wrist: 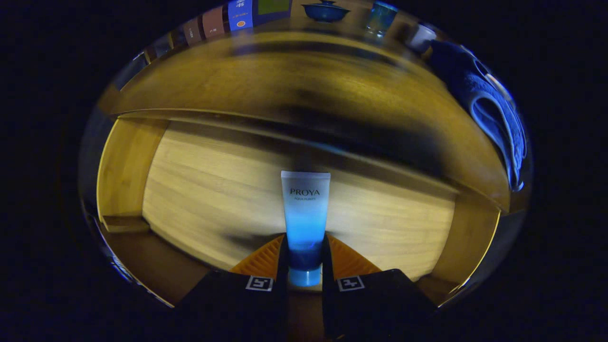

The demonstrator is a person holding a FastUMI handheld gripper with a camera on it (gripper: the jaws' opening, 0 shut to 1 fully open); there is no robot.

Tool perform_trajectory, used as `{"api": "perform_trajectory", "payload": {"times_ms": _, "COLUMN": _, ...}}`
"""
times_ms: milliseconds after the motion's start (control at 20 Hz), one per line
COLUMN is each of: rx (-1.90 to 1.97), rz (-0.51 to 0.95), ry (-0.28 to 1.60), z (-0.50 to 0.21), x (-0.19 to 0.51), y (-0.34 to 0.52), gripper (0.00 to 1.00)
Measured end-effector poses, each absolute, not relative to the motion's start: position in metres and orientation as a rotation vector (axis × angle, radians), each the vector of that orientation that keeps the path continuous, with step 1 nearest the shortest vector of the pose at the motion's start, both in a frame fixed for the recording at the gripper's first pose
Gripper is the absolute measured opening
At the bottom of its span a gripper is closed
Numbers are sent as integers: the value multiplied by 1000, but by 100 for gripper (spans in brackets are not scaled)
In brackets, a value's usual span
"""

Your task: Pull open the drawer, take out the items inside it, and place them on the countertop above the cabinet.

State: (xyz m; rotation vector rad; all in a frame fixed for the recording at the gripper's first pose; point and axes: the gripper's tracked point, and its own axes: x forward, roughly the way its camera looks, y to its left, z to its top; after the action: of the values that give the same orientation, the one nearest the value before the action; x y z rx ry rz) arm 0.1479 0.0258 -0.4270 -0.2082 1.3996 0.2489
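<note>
now the hand-held gripper (305,259) clamps both fingers on the blue tube (305,216) above the open drawer (199,199).

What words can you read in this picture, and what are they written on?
"PROYA": on the tube, which the gripper holds with both fingers pressed on its lower end.
Smaller line under it on the tube: too small to read for sure.
Print on the coloured boxes at the back of the countertop: too blurred to read.
Square markers on the fingers: patterns, no words.
</note>
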Motion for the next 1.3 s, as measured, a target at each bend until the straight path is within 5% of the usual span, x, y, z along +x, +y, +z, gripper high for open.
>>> {"api": "perform_trajectory", "payload": {"times_ms": 700, "rx": -30, "rz": 358, "ry": 1235, "z": -274, "x": 145, "y": 50, "gripper": 34}}
{"api": "perform_trajectory", "payload": {"times_ms": 1300, "rx": 43, "rz": 129, "ry": 1233, "z": -300, "x": 273, "y": 51, "gripper": 34}}
